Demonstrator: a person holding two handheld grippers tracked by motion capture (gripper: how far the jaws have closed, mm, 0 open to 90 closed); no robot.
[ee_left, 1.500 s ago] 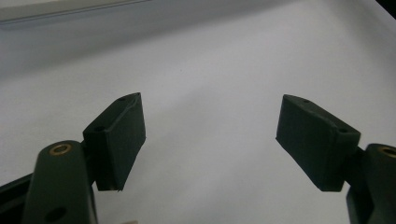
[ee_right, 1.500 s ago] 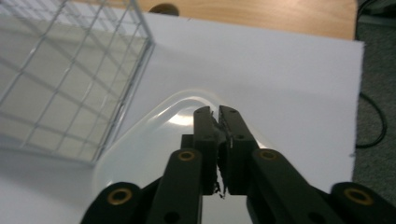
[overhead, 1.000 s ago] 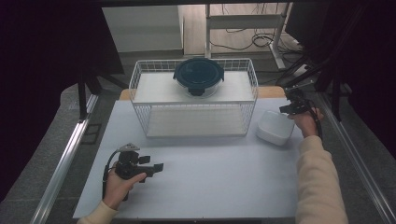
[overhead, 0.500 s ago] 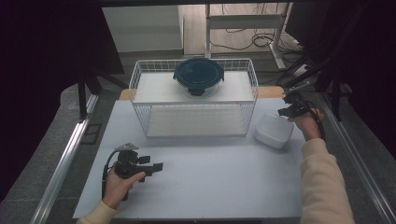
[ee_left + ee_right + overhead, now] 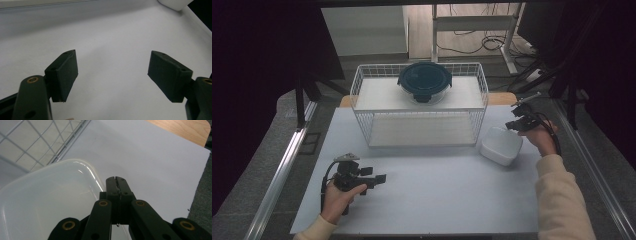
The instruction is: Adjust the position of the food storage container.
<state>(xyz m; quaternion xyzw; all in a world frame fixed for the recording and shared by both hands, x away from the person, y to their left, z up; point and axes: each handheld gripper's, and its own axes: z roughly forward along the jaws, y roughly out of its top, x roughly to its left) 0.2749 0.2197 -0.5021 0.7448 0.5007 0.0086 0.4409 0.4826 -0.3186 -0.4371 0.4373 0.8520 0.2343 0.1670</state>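
Note:
A white square container (image 5: pixel 501 145) sits on the white table mat to the right of a wire rack (image 5: pixel 419 107). My right gripper (image 5: pixel 515 124) is shut with nothing between its jaws, at the container's far right edge. In the right gripper view the shut tips (image 5: pixel 117 180) lie just over the container's (image 5: pixel 50 202) rim. My left gripper (image 5: pixel 379 178) rests low at the front left, open and empty. In the left gripper view its jaws (image 5: pixel 112 72) stand wide apart over bare mat.
A round dark teal lidded container (image 5: pixel 425 80) stands on top of the rack. The rack's mesh (image 5: pixel 45 140) is close to the left of the right gripper. A wooden table edge (image 5: pixel 185 130) shows beyond the mat. Metal rails (image 5: pixel 282 170) run along both sides.
My right gripper has drifted slightly down and to the left, and the white container has shifted a little the same way. The left gripper has stayed where it was.

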